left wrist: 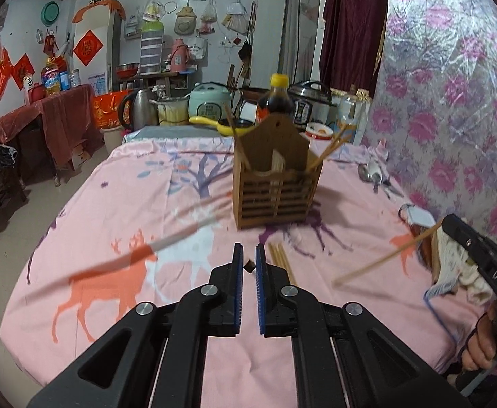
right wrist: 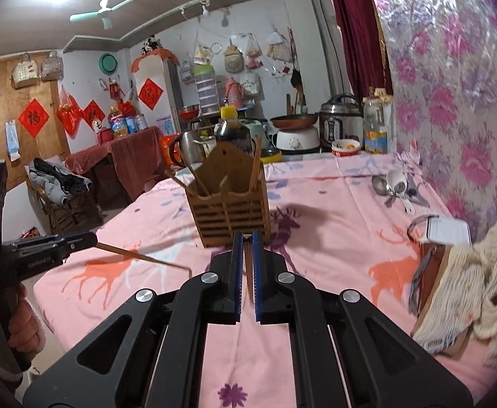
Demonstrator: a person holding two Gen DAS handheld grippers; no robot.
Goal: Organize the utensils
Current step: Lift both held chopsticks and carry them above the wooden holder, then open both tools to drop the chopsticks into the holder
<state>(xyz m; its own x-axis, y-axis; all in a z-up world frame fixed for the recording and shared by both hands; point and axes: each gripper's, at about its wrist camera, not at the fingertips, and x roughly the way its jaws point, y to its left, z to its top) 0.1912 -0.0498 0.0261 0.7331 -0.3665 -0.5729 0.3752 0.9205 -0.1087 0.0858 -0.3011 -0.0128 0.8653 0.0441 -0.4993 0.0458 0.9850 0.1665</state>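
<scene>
Beyond both grippers' jaws, each clamping a chopstick [left wrist: 384,258], spoons [right wrist: 392,185] show clearest from the right wrist.

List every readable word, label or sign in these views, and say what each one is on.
"DAS": side of the right gripper.
"GenRobot.AI", faint and only roughly legible: side of the left gripper.
"福": red diamond paper on the far wall.
All other labels and signs: too small or blurred to read.
</scene>
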